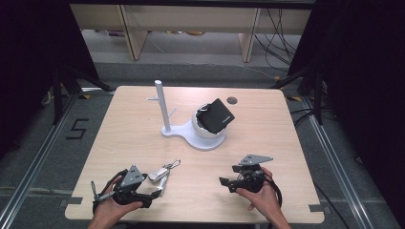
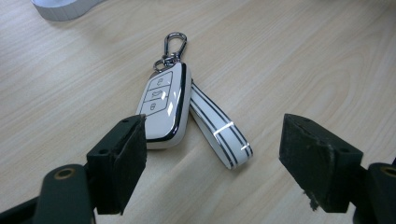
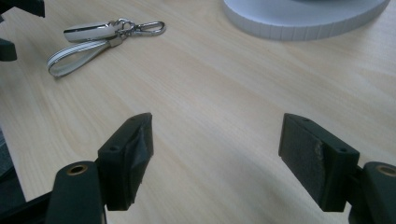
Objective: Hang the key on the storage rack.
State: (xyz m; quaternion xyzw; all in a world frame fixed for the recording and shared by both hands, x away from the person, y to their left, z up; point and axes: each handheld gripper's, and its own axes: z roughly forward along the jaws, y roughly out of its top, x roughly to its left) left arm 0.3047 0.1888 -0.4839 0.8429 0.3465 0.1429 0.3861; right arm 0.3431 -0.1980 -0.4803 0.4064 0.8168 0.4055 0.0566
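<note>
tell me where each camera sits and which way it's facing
High view: fixed above the person's side, looking forward and down on the table; both hands, the left gripper and the right gripper show at the bottom.
Left gripper view: rides the left gripper, looking down along its open jaws at the key fob and strap.
Right gripper view: rides the right gripper, looking low across bare wood between open jaws.
Shared: both gripper views show the key fob and the white stand base.

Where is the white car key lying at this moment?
In the high view, the car key lies flat on the table at front left, just ahead of the open left claw, with its strap beside it and the white stand farther back.
</note>
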